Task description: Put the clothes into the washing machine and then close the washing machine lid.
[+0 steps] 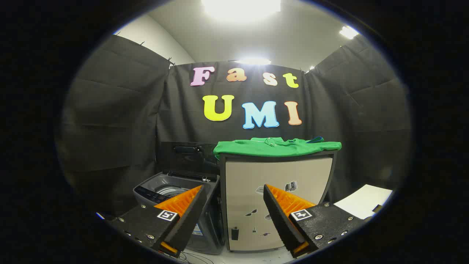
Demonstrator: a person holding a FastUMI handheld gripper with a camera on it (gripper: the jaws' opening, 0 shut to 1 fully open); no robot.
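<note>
Gripper view. Gripper [233, 190] held low and level, fingers spread wide apart, nothing between them, touching nothing. Seen through the gap between the fingertips: the pale front panel of a small cabinet [256, 176], dotted with a few small stickers [291, 186].

Draped flat over the cabinet's top, well beyond and above the fingers: a green garment [278, 146], its edges hanging a little over the front and left rim. A bit of blue fabric [315, 139] resting on the garment toward its far right end; too small to tell what kind of thing.

Just left of the cabinet, touching or nearly touching its side: a grey top-loading washing machine [176, 192], lower than the cabinet top. Lid [187, 157] standing upright at the back, open, showing its dark underside. Drum opening partly hidden behind the left fingertip; a dark control strip [150, 193] along the machine's near edge, just beyond that finger.

Past the right finger, low and to the side: a white flat surface [362, 201], perhaps a sheet or board, with a small dark object [377, 208] at its near corner; hard to say more.

Behind everything: black cloth walls [110, 110] of the booth, white ceiling with bright lights [240, 5] overhead. Pale floor [253, 256] under the cabinet, a few thin cables [194, 256] lying by the machine's foot.
</note>
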